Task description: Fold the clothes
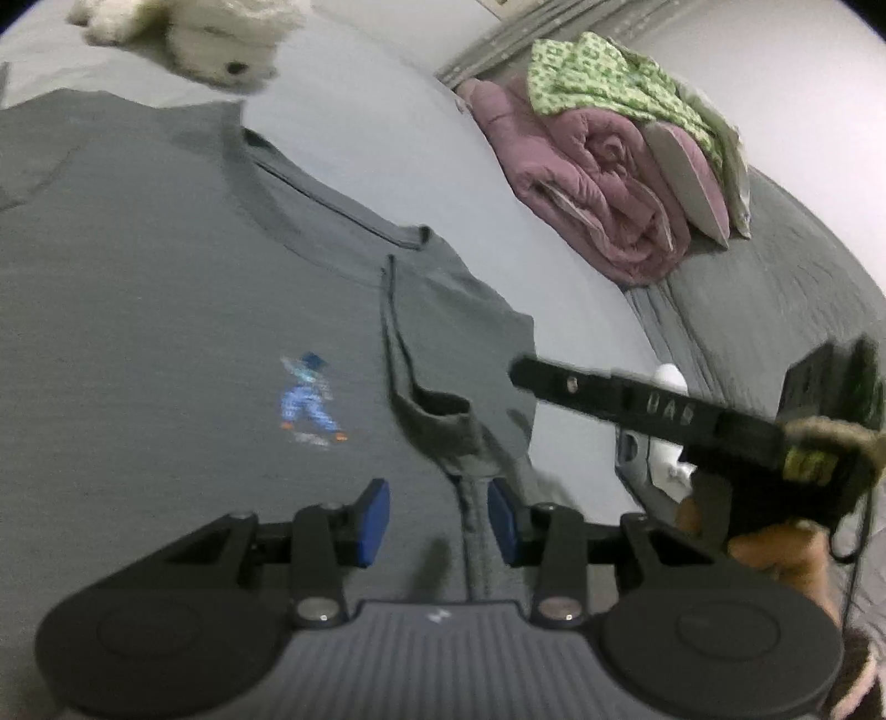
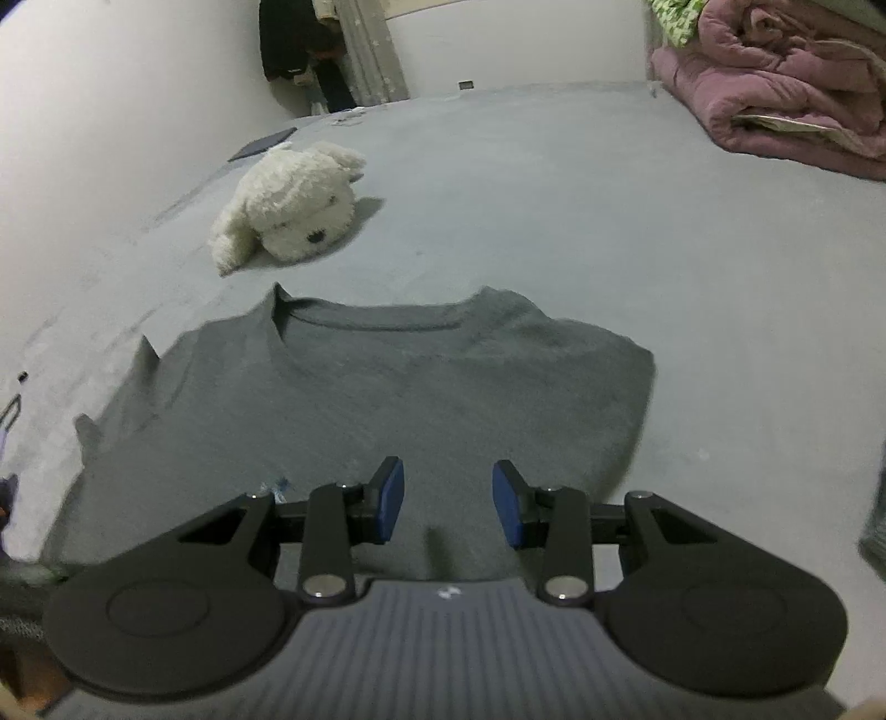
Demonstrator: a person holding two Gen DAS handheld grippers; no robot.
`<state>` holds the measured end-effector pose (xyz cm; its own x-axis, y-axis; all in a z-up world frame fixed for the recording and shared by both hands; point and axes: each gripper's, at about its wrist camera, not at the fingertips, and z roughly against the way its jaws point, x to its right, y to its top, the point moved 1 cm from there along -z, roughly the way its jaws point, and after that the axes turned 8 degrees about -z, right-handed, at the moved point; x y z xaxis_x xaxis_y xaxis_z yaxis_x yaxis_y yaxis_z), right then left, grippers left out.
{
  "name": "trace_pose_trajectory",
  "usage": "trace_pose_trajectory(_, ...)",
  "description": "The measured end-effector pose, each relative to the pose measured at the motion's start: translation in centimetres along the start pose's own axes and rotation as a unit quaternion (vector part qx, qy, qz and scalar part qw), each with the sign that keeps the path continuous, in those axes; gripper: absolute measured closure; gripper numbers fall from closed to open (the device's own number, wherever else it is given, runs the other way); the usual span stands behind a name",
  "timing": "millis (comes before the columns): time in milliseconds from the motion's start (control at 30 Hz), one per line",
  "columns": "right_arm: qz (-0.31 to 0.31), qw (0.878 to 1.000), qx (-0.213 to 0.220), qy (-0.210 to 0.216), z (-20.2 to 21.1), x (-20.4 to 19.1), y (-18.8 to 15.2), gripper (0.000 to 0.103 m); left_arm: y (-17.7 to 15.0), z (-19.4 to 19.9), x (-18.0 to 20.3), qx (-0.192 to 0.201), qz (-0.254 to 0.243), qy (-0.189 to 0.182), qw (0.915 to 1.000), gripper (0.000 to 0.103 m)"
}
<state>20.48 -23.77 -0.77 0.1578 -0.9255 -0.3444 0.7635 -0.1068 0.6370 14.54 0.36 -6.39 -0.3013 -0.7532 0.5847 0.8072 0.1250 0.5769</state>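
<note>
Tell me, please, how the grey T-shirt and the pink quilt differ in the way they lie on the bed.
The grey T-shirt lies spread nearly flat, one side turned in; the pink quilt is bundled into a thick roll. The T-shirt lies right under both open grippers, left gripper and right gripper; the quilt sits far off at the bed's edge. Nothing lies on the T-shirt; green patterned cloth tops the quilt. Both rest on the same grey bed.

Pale grey bed sheet point(image 2: 554, 183) spread wide, white plush dog point(image 2: 288, 207) lying on it, rolled pink quilt point(image 1: 598, 183) with green patterned cloth point(image 1: 603, 77) on top, plain white wall point(image 2: 111, 99), dark clothing point(image 2: 293, 50) hanging in the corner, dim even light
</note>
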Motion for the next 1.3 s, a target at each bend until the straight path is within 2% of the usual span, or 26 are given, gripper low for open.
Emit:
trace_pose_trajectory(167, 0.016, 1.0, -0.008, 0.004, -0.7, -0.6, 1.3, 0.063, 0.3, -2.4, 1.2, 0.011, 0.011, 0.011, 0.9998, 0.064)
trace_pose_trajectory(367, 0.032, 0.999, -0.037, 0.0, -4.0, -2.1, 2.9, 0.063, 0.1, -3.6, 1.8, 0.045, 0.03, 0.044, 0.9976, 0.066)
trace_pose_trajectory(467, 0.034, 0.998, -0.051, -0.011, -6.2, -3.0, 3.3, 0.057, -0.1, -3.7, 1.8, 0.062, 0.041, 0.053, 0.9958, 0.075)
trace_pose_trajectory(600, 0.042, 0.996, -0.072, -0.032, -8.8, -4.2, 3.3, 0.056, -0.2, -3.8, 1.5, 0.073, 0.05, 0.051, 0.9948, 0.09)
trace_pose_trajectory(667, 0.058, 0.994, -0.073, -0.054, -9.7, -4.8, 3.0, 0.056, -0.3, -3.9, 1.4, 0.074, 0.051, 0.046, 0.9949, 0.092)
trace_pose_trajectory(733, 0.08, 0.992, -0.064, -0.071, -10.0, -5.1, 2.7, 0.064, -0.4, -3.9, 1.2, 0.074, 0.05, 0.045, 0.9949, 0.093)
trace_pose_trajectory(800, 0.091, 0.991, -0.057, -0.078, -10.0, -5.1, 2.6, 0.097, -0.5, -3.8, 1.0, 0.076, 0.051, 0.042, 0.995, 0.094)
trace_pose_trajectory(1033, 0.043, 0.997, -0.01, -0.067, -5.7, -3.4, 3.9, 0.099, -0.2, -2.2, 1.8, 0.091, 0.048, 0.016, 0.9946, 0.096)
trace_pose_trajectory(1300, 0.045, 0.997, 0.035, -0.048, -1.0, -6.0, 6.1, 0.099, 1.1, 1.9, 2.8, 0.124, 0.043, 0.005, 0.9913, 0.096)
